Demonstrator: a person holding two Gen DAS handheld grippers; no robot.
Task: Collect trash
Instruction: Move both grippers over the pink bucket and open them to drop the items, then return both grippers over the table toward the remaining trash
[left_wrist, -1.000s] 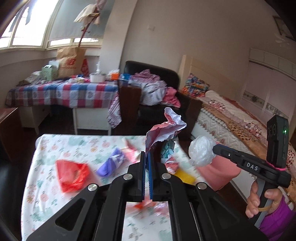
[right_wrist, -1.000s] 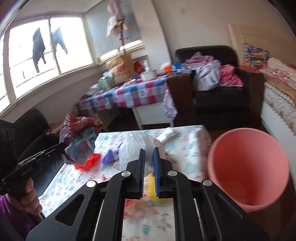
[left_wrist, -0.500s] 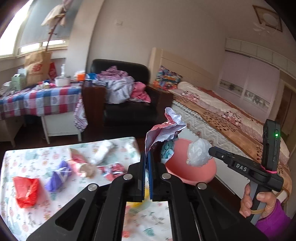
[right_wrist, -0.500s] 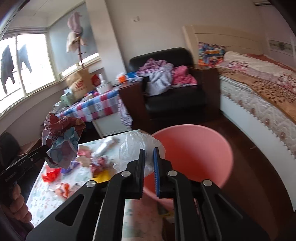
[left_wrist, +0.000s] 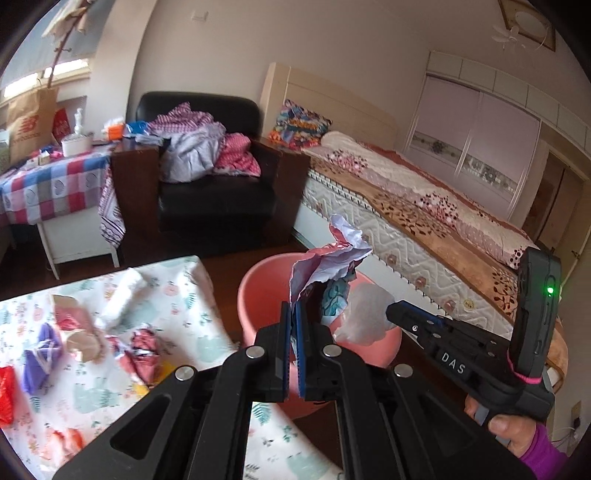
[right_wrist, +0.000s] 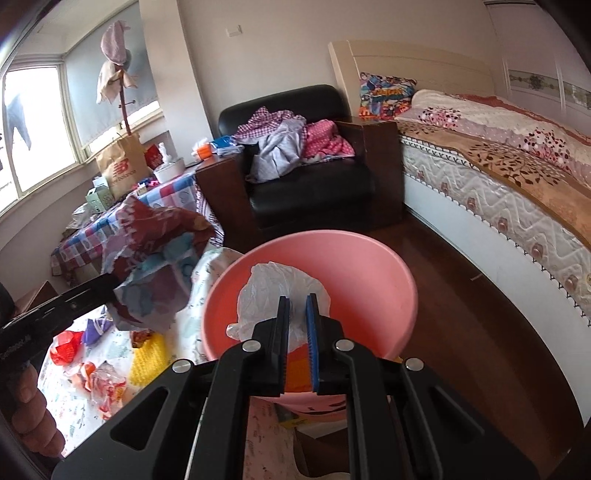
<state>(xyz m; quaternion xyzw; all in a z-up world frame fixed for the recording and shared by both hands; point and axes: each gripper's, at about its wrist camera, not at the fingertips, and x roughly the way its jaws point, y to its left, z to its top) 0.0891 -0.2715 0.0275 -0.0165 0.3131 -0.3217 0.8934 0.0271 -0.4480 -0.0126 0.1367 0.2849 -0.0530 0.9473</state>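
In a bedroom, beside a floral table (left_wrist: 177, 280) still strewn with wrappers (left_wrist: 142, 350), both grippers hang over a pink bin (right_wrist: 369, 266), the left gripper (left_wrist: 293, 317) clenching crumpled paper (left_wrist: 328, 262), the right gripper (right_wrist: 297, 306) clenching a plastic bag (right_wrist: 280, 284), neither dropped yet.

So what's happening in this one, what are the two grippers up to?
A person is clearing trash off the floral-cloth table. The left gripper is shut on a crumpled paper wrapper, and the right gripper is shut on a clear plastic bag. Both pieces hang over the pink bin beside the table, not yet dropped. More scraps lie on the table.
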